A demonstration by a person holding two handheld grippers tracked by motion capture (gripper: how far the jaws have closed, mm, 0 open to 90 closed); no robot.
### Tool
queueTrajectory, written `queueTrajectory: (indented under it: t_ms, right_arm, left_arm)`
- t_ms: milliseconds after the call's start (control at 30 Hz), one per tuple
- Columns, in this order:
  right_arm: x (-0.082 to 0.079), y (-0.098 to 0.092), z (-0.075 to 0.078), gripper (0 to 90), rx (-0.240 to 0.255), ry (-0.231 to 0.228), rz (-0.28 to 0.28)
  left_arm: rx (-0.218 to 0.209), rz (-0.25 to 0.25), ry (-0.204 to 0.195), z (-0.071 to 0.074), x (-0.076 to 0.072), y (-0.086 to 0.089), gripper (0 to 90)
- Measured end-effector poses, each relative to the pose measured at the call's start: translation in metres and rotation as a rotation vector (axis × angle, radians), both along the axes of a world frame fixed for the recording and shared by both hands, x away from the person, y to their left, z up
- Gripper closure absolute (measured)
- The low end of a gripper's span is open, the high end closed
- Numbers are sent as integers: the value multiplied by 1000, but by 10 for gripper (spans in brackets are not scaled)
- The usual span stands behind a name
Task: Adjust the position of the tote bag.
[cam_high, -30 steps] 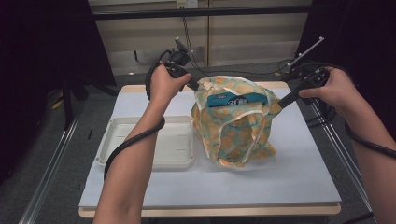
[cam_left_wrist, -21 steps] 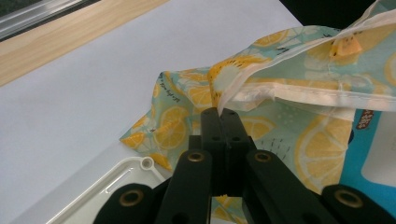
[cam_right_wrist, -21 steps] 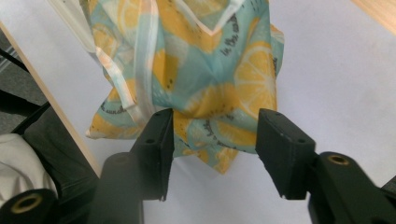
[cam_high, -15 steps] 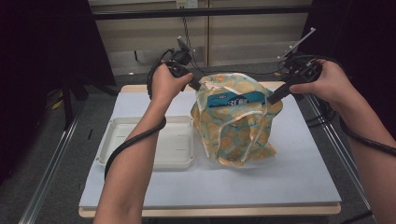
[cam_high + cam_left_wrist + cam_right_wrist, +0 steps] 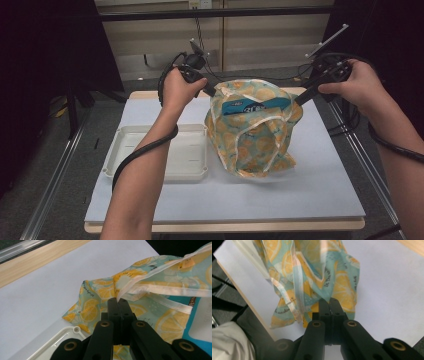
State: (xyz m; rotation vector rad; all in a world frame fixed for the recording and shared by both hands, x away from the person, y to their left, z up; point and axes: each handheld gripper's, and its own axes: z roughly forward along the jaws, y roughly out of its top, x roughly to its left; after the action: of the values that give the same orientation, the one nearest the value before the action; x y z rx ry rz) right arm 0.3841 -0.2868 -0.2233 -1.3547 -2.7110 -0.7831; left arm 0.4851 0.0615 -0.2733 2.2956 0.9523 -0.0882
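Observation:
A teal bag printed with yellow lemons (image 5: 252, 135) stands on the white table, held up by its top rim at both sides. A blue box (image 5: 255, 106) shows through its open mouth. My left gripper (image 5: 212, 92) is shut on the left rim; in the left gripper view the jaws (image 5: 117, 299) pinch the bag's (image 5: 150, 282) folded edge, with the blue box (image 5: 200, 322) beside it. My right gripper (image 5: 298, 100) has just been closing and is shut on the right rim. In the right gripper view its tips (image 5: 329, 300) clamp the bag's (image 5: 332, 272) fabric.
A shallow white plastic tray (image 5: 125, 150) lies left of the bag, under my left forearm; its corner (image 5: 62, 337) shows below the left jaws. The white table (image 5: 325, 190) has open space in front and to the right. Cables trail from both grippers.
My right hand has risen a little and drawn the bag's right rim up with it. The left hand has stayed where it was.

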Motion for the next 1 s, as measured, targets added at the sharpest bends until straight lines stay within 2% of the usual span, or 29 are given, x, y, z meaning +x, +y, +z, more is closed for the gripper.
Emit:
queueTrajectory:
  t_ms: [67,233,333,467,533,667,800,1000]
  right_arm:
    - [0,-6,1,900,5,-5,-33]
    - [4,-16,-8,900,5,-12,-70]
    - [6,-19,-16,900,-3,6,-90]
    - [8,-21,-28,900,-19,31,-91]
    - [8,-21,-32,900,-17,33,-93]
    - [9,-20,-40,900,-26,43,-86]
    - [9,-20,-48,900,-32,26,-95]
    - [13,-20,-59,900,-34,28,-109]
  left_arm:
    - [-5,4,-6,0,0,1,900]
    - [-12,12,-10,-1,2,3,900]
    - [-11,11,-10,-5,3,3,900]
    - [-11,22,-4,-10,3,3,900]
    - [-13,19,-17,-11,3,3,900]
    - [-9,25,-16,-14,2,2,900]
    - [-14,34,-25,-16,2,5,900]
    - [-3,38,-38,-20,6,4,900]
